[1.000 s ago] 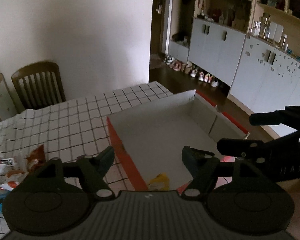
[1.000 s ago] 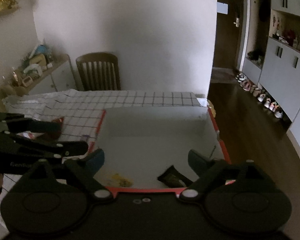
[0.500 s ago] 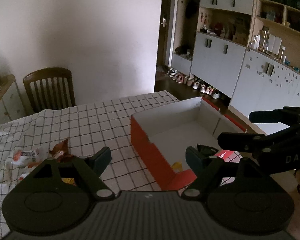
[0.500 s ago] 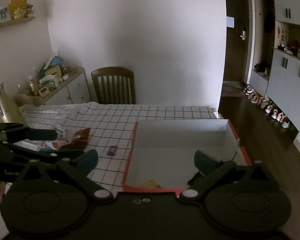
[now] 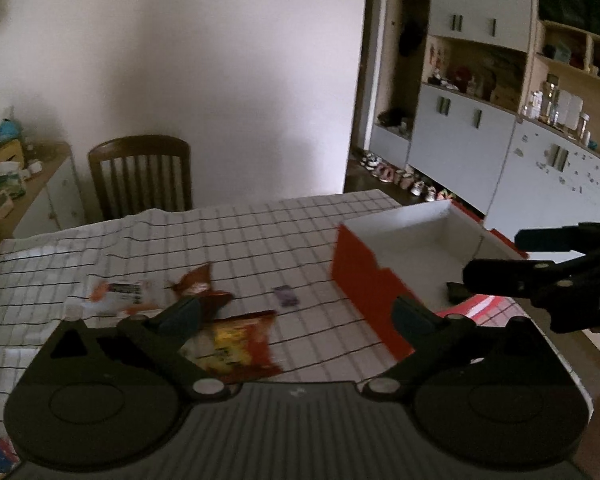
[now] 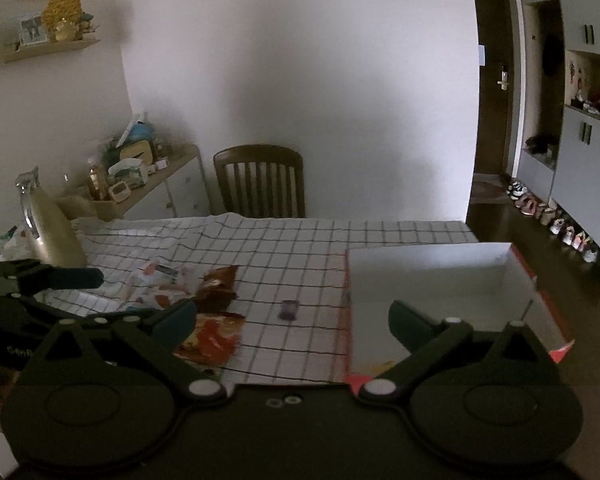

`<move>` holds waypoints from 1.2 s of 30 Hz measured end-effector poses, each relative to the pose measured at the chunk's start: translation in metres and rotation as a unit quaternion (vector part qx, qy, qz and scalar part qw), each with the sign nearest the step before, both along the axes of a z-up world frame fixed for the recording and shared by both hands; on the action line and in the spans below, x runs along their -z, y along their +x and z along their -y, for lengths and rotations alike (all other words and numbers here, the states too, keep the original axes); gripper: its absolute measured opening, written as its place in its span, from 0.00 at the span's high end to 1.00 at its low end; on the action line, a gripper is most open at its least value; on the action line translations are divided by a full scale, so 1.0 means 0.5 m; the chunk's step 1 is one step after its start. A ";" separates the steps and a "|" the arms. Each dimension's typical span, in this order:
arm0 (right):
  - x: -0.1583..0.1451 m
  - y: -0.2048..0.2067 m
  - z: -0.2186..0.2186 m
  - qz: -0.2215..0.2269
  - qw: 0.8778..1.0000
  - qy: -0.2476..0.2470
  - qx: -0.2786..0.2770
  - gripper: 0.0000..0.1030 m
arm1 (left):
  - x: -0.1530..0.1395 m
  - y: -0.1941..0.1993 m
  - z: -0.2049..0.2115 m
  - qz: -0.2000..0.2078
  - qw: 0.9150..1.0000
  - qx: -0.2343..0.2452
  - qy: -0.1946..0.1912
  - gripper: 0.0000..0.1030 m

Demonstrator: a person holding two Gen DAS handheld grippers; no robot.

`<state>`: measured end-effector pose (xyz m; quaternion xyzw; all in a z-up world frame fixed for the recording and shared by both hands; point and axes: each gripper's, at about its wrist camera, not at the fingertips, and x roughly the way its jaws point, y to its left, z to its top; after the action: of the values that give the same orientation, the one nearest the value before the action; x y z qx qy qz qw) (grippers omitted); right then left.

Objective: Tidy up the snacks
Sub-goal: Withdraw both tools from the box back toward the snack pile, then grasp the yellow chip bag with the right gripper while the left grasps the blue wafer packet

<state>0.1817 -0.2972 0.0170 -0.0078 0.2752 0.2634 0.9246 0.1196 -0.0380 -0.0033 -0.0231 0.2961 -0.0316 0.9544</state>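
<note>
A red-and-yellow snack bag [image 5: 236,344] lies flat on the checked bench [image 5: 260,240], crumpled wrappers [image 5: 120,296] at its 10 o'clock. It sits just below the left claw [image 5: 300,312], which is spread wide and empty. The right claw [image 6: 292,320] is spread too, holding nothing, with the red box [image 6: 440,280] at its 2 o'clock.

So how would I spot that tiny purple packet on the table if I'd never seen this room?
Start at the checked tablecloth and find the orange box with the white inside. The small purple packet lies flat and alone on the cloth just left of that box. Unlike the crinkled red and brown snack bags heaped further left, it is dark, tiny and touches nothing.
</note>
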 end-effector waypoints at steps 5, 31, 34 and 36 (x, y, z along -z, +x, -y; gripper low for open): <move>0.019 -0.009 -0.059 -0.013 1.000 -0.003 0.001 0.00 | 0.019 -0.010 -0.089 -0.015 0.999 -0.010 -0.027 0.00; 0.130 0.025 -0.292 -0.077 0.995 -0.064 0.029 0.03 | 0.213 0.082 -0.381 -0.081 0.997 0.005 0.004 0.00; 0.143 0.040 -0.308 -0.086 0.993 -0.075 0.033 0.04 | 0.236 0.113 -0.400 -0.093 0.995 0.037 0.028 0.00; 0.152 0.050 -0.316 -0.092 0.992 -0.078 0.038 0.04 | 0.252 0.130 -0.409 -0.098 0.993 0.046 0.047 0.00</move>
<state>0.2070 -0.1395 -0.0591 -0.0449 0.3791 0.2051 0.9012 0.1849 0.1663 -0.1291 0.0322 0.3902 -0.0594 0.9183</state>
